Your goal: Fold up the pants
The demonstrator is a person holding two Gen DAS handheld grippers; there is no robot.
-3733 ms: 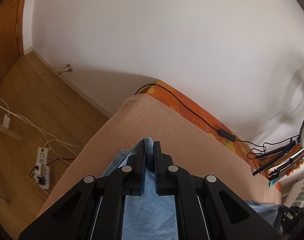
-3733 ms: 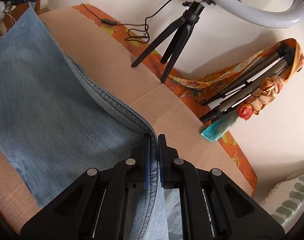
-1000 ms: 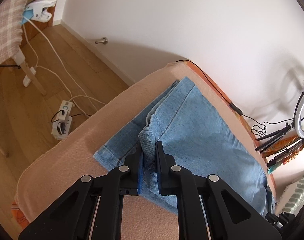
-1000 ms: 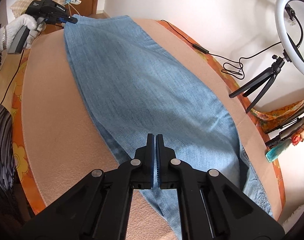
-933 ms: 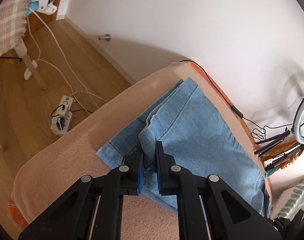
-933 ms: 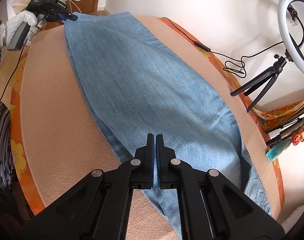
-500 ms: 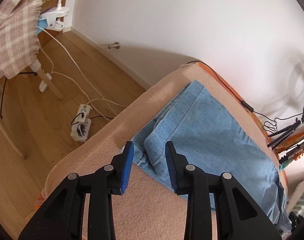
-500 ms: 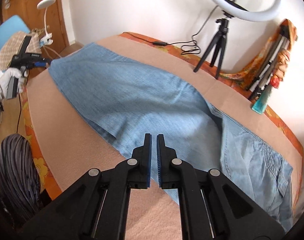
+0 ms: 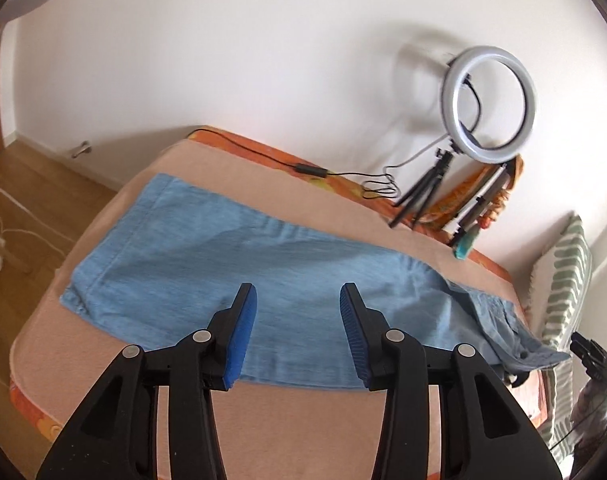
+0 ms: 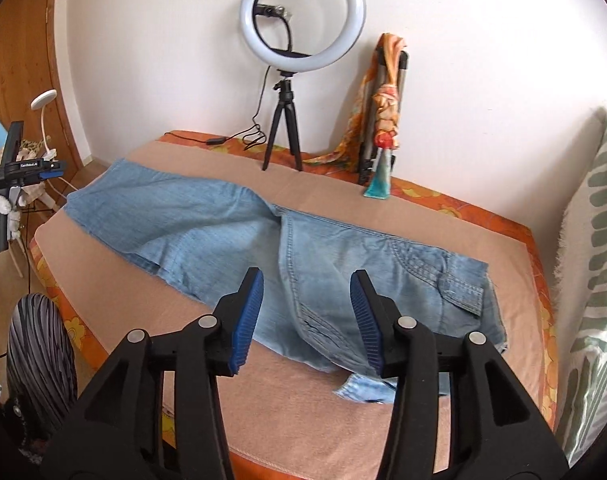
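Note:
Light blue denim pants (image 9: 239, 264) lie folded lengthwise, one leg over the other, on a peach blanket (image 9: 303, 420), hems at the left. In the right wrist view the pants (image 10: 343, 264) show the waist and back pocket at the right. My left gripper (image 9: 297, 336) is open and empty, held above the near edge of the legs. My right gripper (image 10: 305, 320) is open and empty, above the seat of the pants. The left gripper also shows in the right wrist view (image 10: 51, 175), off the bed's left end.
A ring light on a tripod (image 10: 283, 80) stands at the back against the wall, with a folded tripod wrapped in orange cloth (image 10: 379, 120) beside it. A green-striped pillow (image 10: 595, 280) lies at the right. A black cable (image 9: 335, 172) runs along the far edge. Wooden floor (image 9: 19, 208) is left.
Both grippers have opened and let go of the pants, then pulled back and up. The pants now lie flat on the blanket.

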